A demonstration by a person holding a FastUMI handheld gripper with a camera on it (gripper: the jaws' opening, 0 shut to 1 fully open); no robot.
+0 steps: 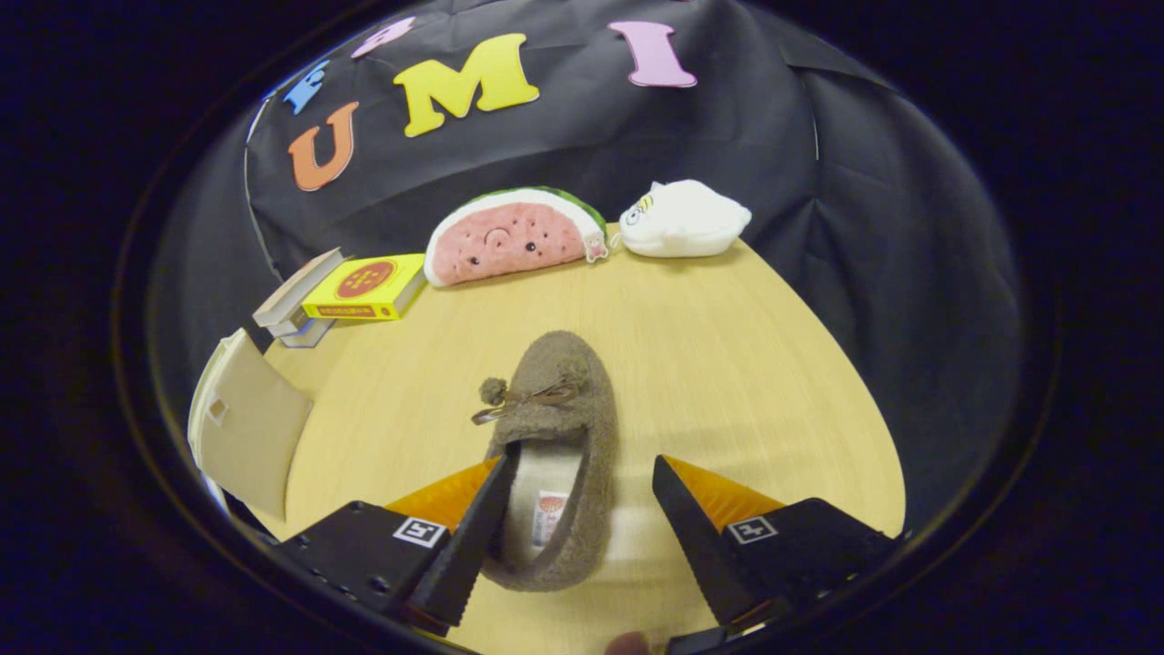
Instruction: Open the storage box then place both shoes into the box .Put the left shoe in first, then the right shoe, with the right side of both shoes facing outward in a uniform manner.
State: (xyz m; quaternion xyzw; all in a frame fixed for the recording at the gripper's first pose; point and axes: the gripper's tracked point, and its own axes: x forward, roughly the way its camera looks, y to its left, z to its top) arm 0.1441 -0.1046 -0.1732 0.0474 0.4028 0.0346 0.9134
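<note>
- Gripper (582, 468): fingers spread wide apart, gripping nothing. The gap between the fingertips is wider than the shoe.
- Left finger (473, 537): its tip sits at the left rim of the shoe opening; whether it touches the rim cannot be determined. Part of this finger overlaps the heel area of the shoe.
- Right finger (691, 537): stands clear of the shoe, with a strip of bare desk showing between it and the shoe's right side.
- Shoe (556, 437): a fuzzy brown slipper lying on the desk (746, 364), sole down, heel between the fingers and toe pointing away, beyond the fingertips. A small bow with a pompom (493, 391) lies across the upper, toward the left side. The light insole is visible in the opening, just beside the left finger.
- Storage box (250, 428): a beige panel of it stands to the left of the left finger, at the desk edge. Whether it is open cannot be determined.
- Books (364, 289): a small stack with a yellow one on top, beyond the storage box, far left of the shoe.
- Watermelon plush (509, 238): at the far desk edge, straight ahead beyond the shoe toe, against the cloth wall.
- White plush (682, 220): just beside the watermelon plush, to its right.
</note>
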